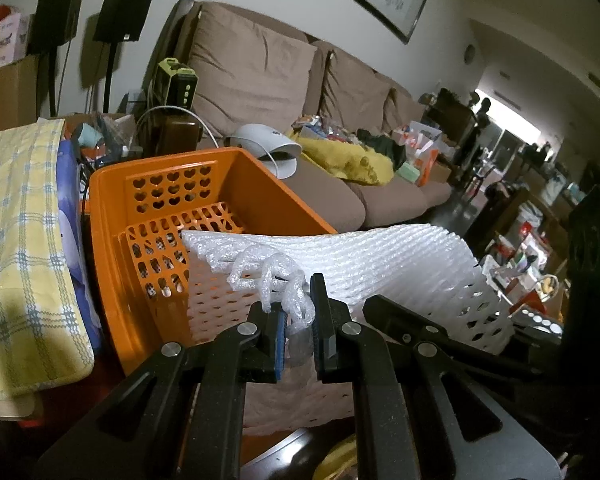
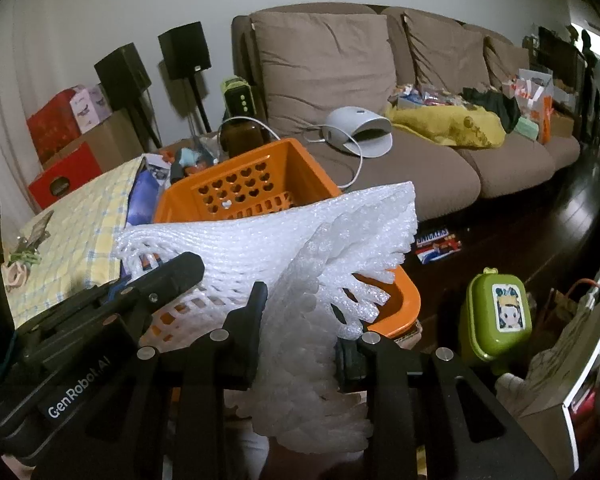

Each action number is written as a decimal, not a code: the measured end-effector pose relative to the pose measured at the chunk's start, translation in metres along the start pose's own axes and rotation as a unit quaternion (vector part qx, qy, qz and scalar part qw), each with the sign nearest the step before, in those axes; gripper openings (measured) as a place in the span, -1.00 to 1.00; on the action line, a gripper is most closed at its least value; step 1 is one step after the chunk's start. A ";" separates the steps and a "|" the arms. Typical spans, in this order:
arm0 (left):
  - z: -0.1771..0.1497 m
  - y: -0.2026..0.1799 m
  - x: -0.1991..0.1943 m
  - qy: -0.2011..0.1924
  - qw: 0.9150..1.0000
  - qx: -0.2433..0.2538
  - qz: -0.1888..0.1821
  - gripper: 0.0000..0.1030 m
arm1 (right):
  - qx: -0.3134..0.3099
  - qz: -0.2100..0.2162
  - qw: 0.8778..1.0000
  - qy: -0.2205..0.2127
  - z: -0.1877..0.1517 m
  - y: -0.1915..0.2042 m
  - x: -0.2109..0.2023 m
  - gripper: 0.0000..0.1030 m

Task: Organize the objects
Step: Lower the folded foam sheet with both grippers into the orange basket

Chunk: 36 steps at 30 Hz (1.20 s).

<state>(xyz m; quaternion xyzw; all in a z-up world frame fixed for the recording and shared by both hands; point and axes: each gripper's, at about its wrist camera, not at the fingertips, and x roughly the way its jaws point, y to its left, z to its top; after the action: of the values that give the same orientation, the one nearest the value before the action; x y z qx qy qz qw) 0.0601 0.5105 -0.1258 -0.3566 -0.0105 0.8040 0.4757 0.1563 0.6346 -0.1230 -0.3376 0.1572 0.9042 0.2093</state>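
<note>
A white foam net sheet point(image 1: 380, 256) lies draped over the near rim of an orange plastic basket point(image 1: 112, 240) with heart-shaped holes. My left gripper point(image 1: 298, 320) is shut on a crumpled corner of the foam net, just above the basket's near edge. In the right wrist view the foam net point(image 2: 284, 236) spreads across the basket point(image 2: 228, 184). My right gripper point(image 2: 300, 324) is shut on its bunched right edge. The left gripper point(image 2: 168, 276) shows there at the left, over the basket.
A yellow checked cloth point(image 1: 24, 240) lies left of the basket. A brown sofa point(image 2: 380, 80) with a white device point(image 2: 358, 126) and clutter stands behind. A green lunch box point(image 2: 496, 316) and a Snickers pack point(image 2: 438, 244) are at the right.
</note>
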 end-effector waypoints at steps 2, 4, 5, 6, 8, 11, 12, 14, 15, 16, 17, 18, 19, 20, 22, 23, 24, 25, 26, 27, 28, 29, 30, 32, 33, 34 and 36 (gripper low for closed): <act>-0.001 -0.001 0.001 0.002 1.000 0.002 0.002 -0.81 | 0.002 0.002 1.000 0.005 0.000 -0.001 0.002 -0.46; -0.002 -0.003 0.002 0.005 1.000 0.003 0.003 -0.81 | 0.004 0.001 1.000 0.009 0.000 -0.001 0.003 -0.46; -0.002 -0.004 0.002 0.006 1.000 0.003 0.003 -0.81 | 0.002 -0.002 1.000 0.011 0.000 -0.001 0.005 -0.46; -0.002 -0.004 0.002 0.006 1.000 0.003 0.003 -0.81 | 0.003 -0.003 1.000 0.012 0.001 -0.001 0.006 -0.46; -0.002 -0.004 0.004 0.012 1.000 0.003 0.003 -0.81 | 0.006 -0.002 1.000 0.015 0.003 -0.003 0.007 -0.46; -0.002 -0.002 0.009 0.025 1.000 0.000 0.005 -0.81 | 0.006 -0.005 1.000 0.022 0.003 -0.004 0.010 -0.46; -0.003 -0.001 0.010 0.028 1.000 -0.003 0.005 -0.81 | 0.006 -0.007 1.000 0.025 0.003 -0.003 0.011 -0.46; -0.003 0.000 0.011 0.031 0.999 -0.008 0.005 -0.81 | 0.002 -0.009 0.999 0.031 0.002 -0.002 0.014 -0.45; -0.004 0.001 0.011 0.033 0.999 -0.010 0.006 -0.81 | 0.000 -0.010 0.999 0.034 0.001 -0.001 0.015 -0.45; -0.004 0.001 0.012 0.036 0.999 -0.011 0.006 -0.81 | -0.001 -0.009 0.999 0.041 0.000 -0.001 0.018 -0.45; -0.005 0.001 0.013 0.038 0.999 -0.012 0.007 -0.81 | 0.000 -0.011 0.999 0.049 -0.001 -0.001 0.021 -0.45; -0.005 0.001 0.014 0.041 0.999 -0.011 0.009 -0.81 | 0.001 -0.011 0.998 0.054 -0.002 -0.001 0.023 -0.45; -0.005 0.001 0.015 0.042 0.999 -0.011 0.009 -0.81 | 0.004 -0.010 0.998 0.059 -0.003 -0.002 0.025 -0.45; -0.005 0.000 0.015 0.042 0.999 -0.011 0.010 -0.81 | 0.008 -0.008 0.998 0.061 -0.003 -0.003 0.026 -0.45; -0.005 0.000 0.015 0.040 0.999 -0.013 0.009 -0.81 | 0.014 -0.003 0.998 0.062 -0.002 -0.006 0.026 -0.45; -0.004 0.000 0.015 0.040 0.999 -0.013 0.010 -0.81 | 0.015 -0.001 0.998 0.063 -0.001 -0.006 0.027 -0.45; -0.004 0.000 0.016 0.040 0.999 -0.014 0.010 -0.81 | 0.014 -0.001 0.998 0.064 -0.001 -0.007 0.028 -0.45; -0.004 0.001 0.016 0.039 0.999 -0.015 0.010 -0.81 | 0.012 -0.002 0.998 0.066 0.000 -0.007 0.029 -0.45; -0.003 0.001 0.017 0.040 0.999 -0.015 0.010 -0.81 | 0.010 -0.002 0.998 0.067 0.002 -0.007 0.030 -0.45; -0.003 0.001 0.017 0.040 0.999 -0.015 0.011 -0.81 | 0.009 -0.002 0.998 0.067 0.002 -0.006 0.030 -0.45; -0.003 0.001 0.018 0.040 0.999 -0.016 0.011 -0.81 | 0.006 -0.004 0.998 0.068 0.003 -0.005 0.030 -0.45; -0.003 0.001 0.018 0.041 0.999 -0.016 0.012 -0.81 | 0.005 -0.005 0.998 0.069 0.003 -0.004 0.031 -0.46; -0.003 0.001 0.019 0.043 0.999 -0.016 0.013 -0.81 | 0.004 -0.005 0.998 0.070 0.004 -0.004 0.031 -0.46; -0.002 0.003 0.020 0.044 0.999 -0.018 0.009 -0.81 | 0.003 -0.007 0.997 0.075 0.004 -0.004 0.034 -0.45; -0.002 0.003 0.019 0.042 0.999 -0.017 0.009 -0.81 | 0.003 -0.007 0.997 0.077 0.005 -0.004 0.035 -0.45; -0.001 0.002 0.020 0.039 0.999 -0.016 0.009 -0.81 | 0.003 -0.006 0.997 0.077 0.006 -0.005 0.035 -0.45; 0.000 0.002 0.019 0.033 0.999 -0.015 0.007 -0.81 | 0.003 -0.005 0.997 0.072 0.008 -0.007 0.035 -0.45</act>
<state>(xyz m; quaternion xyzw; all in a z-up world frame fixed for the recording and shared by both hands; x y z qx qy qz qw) 0.0532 0.5240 -0.1367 -0.3900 -0.0050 0.7949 0.4648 0.1313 0.6534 -0.1416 -0.4022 0.1734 0.8757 0.2030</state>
